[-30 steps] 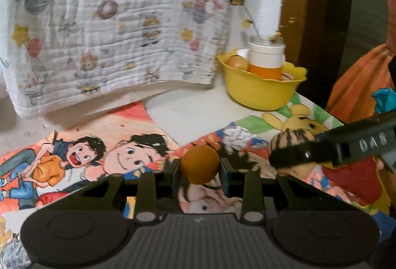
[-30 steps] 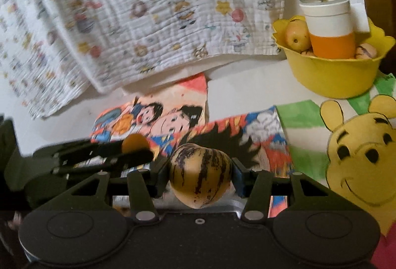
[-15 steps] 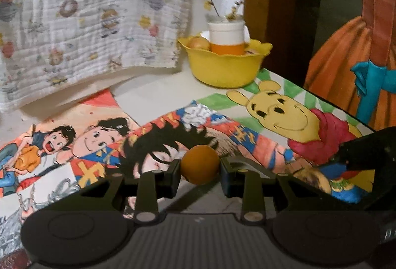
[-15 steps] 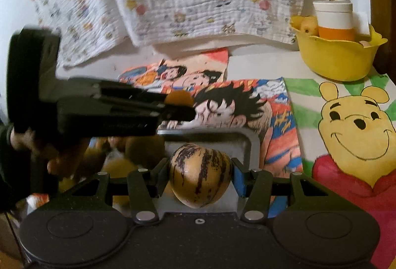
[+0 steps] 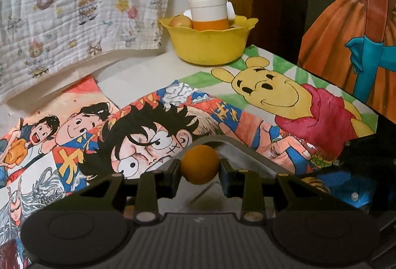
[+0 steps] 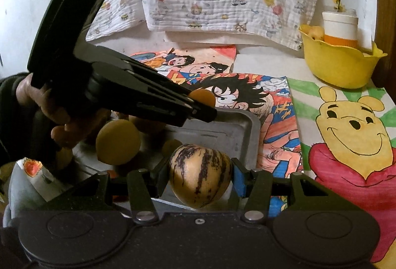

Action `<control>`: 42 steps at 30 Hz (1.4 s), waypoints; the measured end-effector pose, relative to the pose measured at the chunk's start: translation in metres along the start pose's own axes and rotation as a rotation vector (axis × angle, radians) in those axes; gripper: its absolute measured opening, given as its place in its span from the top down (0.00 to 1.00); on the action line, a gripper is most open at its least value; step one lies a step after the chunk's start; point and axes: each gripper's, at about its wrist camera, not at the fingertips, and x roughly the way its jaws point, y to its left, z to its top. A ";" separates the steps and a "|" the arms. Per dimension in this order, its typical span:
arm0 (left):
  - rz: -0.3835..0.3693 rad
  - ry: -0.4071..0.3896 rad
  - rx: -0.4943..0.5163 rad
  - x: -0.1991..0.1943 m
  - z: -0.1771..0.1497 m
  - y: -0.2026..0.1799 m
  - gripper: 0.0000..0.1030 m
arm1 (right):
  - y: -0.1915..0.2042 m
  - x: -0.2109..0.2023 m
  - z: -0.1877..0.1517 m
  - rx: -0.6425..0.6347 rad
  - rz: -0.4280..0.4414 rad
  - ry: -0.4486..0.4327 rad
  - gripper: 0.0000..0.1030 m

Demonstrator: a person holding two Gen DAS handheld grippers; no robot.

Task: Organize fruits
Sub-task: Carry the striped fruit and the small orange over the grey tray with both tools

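Note:
My left gripper (image 5: 200,167) is shut on a small round orange fruit (image 5: 200,163), held over the corner of a grey metal tray (image 5: 250,157). In the right wrist view that same left gripper (image 6: 198,105) reaches in from the left with the orange fruit (image 6: 201,98) at its tip, above the tray (image 6: 237,130). My right gripper (image 6: 200,181) is shut on a yellow fruit with dark purple stripes (image 6: 200,177), also above the tray. Several yellow-brown fruits (image 6: 117,141) lie in the tray below the left gripper.
A yellow bowl (image 5: 208,42) at the back holds a fruit and a white-and-orange jar (image 5: 209,12) with twigs. Cartoon drawings cover the table (image 5: 148,130). A printed white cloth (image 5: 81,4) hangs behind. A person's hand (image 6: 47,110) grips the left tool.
Both grippers have drawn back from the yellow bowl and sunk toward the grey tray, which has come into view under them. Each still holds its fruit.

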 end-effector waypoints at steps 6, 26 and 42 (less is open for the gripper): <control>0.010 0.038 0.003 0.007 0.000 -0.002 0.65 | 0.003 0.004 -0.004 -0.038 -0.020 -0.005 0.48; 0.039 0.129 -0.009 0.025 -0.005 -0.003 0.65 | 0.008 0.007 -0.008 -0.091 -0.047 -0.031 0.47; 0.058 0.121 -0.035 0.019 -0.004 0.001 0.50 | 0.007 0.004 -0.013 -0.069 -0.044 -0.056 0.46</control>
